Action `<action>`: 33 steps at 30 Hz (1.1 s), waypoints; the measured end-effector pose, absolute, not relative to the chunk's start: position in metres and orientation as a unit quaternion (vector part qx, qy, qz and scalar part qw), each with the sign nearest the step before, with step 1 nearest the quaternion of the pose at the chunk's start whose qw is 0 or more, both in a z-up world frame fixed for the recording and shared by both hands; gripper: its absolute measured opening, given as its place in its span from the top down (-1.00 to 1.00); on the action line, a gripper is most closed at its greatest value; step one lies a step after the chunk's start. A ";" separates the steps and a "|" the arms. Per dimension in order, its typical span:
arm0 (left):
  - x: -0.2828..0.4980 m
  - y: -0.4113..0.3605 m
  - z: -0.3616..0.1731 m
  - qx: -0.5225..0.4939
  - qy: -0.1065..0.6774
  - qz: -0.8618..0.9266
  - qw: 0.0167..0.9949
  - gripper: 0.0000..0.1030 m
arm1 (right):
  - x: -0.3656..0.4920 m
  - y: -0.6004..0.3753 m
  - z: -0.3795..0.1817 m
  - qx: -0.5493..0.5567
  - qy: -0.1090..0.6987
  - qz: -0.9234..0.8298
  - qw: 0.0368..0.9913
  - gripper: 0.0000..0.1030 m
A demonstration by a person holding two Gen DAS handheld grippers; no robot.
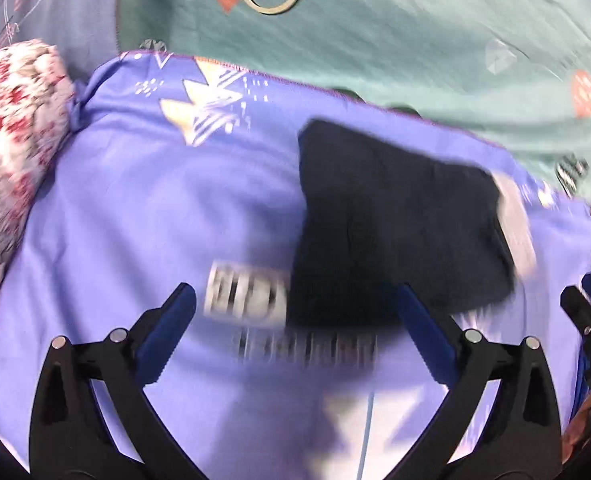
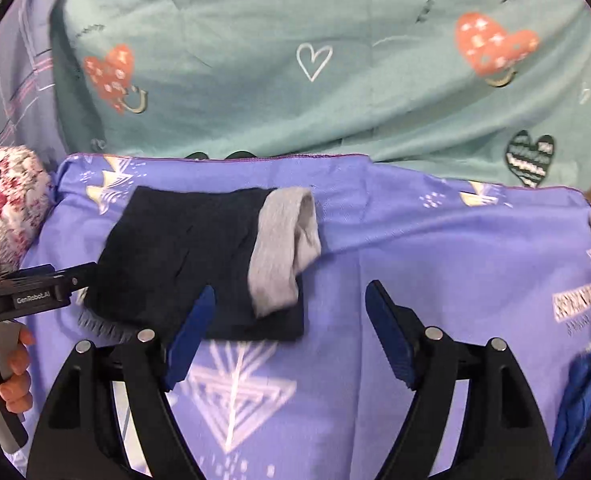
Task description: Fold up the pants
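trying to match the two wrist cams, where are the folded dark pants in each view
Left wrist: the folded dark pants lie right of centre on the purple sheet, just beyond the open left gripper.
Right wrist: the pants lie left of centre, grey waistband on their right side, ahead of the open right gripper.
Shared landmark: the floral bundle at the left edge.
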State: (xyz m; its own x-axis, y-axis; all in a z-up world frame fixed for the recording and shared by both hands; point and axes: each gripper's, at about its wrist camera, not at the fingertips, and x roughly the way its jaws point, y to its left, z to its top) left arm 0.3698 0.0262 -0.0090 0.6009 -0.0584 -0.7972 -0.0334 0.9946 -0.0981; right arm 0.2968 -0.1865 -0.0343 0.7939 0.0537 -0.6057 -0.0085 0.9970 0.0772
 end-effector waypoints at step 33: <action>0.183 -0.004 -0.048 0.009 0.373 0.024 0.927 -0.96 | 0.113 -0.158 -0.090 0.085 0.269 -0.005 0.959 -0.92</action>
State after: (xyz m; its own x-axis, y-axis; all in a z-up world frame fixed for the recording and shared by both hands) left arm 0.1833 -0.0042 -0.0483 0.7205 0.0506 -0.6916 -0.0372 0.9987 0.0344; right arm 0.1129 -0.1582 -0.0897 0.8547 0.0368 -0.5178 0.0545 0.9856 0.1600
